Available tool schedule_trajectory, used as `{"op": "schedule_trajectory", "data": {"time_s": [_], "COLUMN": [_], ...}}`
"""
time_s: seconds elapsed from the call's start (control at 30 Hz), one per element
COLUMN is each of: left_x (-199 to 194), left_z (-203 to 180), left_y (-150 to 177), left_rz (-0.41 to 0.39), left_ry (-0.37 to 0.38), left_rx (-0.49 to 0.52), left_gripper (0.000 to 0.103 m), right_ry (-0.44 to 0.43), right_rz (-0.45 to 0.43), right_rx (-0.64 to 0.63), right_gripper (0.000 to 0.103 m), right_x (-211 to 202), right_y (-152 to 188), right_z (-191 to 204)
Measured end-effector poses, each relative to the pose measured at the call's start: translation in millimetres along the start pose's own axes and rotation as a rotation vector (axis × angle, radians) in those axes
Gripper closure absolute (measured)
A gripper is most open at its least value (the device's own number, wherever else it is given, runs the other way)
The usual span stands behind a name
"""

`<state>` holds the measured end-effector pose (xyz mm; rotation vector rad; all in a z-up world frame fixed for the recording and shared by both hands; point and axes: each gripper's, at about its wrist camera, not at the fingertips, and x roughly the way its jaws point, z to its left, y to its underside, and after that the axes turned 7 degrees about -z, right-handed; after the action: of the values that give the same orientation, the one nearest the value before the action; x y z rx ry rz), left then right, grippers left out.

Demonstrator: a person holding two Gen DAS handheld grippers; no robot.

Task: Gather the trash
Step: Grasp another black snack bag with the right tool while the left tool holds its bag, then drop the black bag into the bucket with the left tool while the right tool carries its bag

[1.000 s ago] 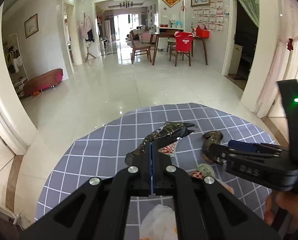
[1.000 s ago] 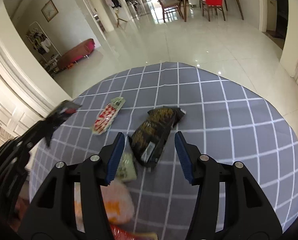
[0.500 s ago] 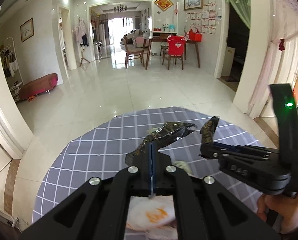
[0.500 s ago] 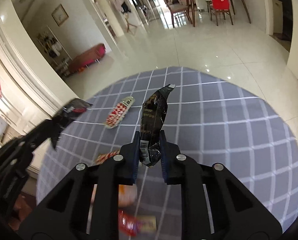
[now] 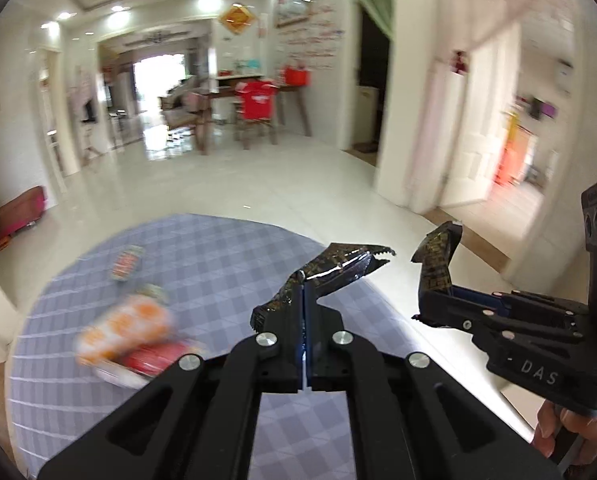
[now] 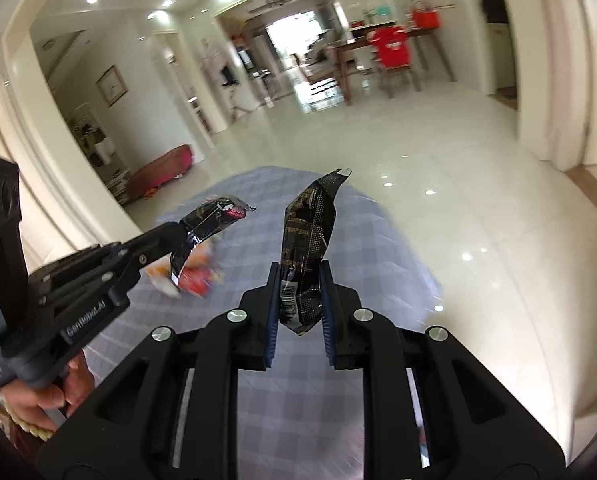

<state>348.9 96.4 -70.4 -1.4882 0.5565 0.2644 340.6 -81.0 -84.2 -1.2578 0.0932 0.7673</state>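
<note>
My left gripper is shut on a crumpled black foil wrapper that sticks out to the right above the table's right edge. My right gripper is shut on a second black snack wrapper, which stands upright between the blue pads. Each gripper shows in the other's view: the right gripper with its wrapper over the floor, the left gripper with its wrapper over the table. More trash lies on the checked table: an orange-white bag, a red packet and a red-white packet.
The round table has a grey-blue checked cloth, and glossy white floor tiles lie beyond its right edge. A dining table with chairs stands far back. A pink bench is by the left wall. A hand holds each gripper.
The right gripper closed on the black wrapper that lay on the table and lifted it. Both grippers then swung right with their wrappers; the table and remaining trash slid left in both views.
</note>
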Motion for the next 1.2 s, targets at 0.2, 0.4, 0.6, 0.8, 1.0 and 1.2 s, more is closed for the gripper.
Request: {"op": "schedule_trajectory", "data": {"time_s": [0.2,0.4,0.6,0.8,1.0,1.2], "left_x": [16,45,80,89,89,88], "left_z": [-98,-170,-208,-219,-213,-193], "left_y": [32,58,78,92,94,97], "left_rz": [0.075,0.155,0.256,0.274,0.273,0.279], "left_ry": [0.127,0.21,0.246,0.2,0.17,0.148], "left_rx": [0.071,0.121,0.115,0.153,0.153,0.123], "left_gripper": [0.103,0.102,0.06,0.041,0.041,0.041], "right_ry": [0.12,0.18,0.229,0.237,0.219,0.211], "right_rz": [-0.013,-0.013,-0.013,0.016,0.034,0.047], "right_rx": [0.067,0.159,0.228,0.271,0.268,0.263], "right_gripper": [0.085,0.085,0.085,0.084,0.084,0.084], "right_x": [-69,-107,-121,-118,-110,-107], "right_y": [46,80,96,110,114,114], "right_z": [-77,-130,-167,-182,-183,-187]}}
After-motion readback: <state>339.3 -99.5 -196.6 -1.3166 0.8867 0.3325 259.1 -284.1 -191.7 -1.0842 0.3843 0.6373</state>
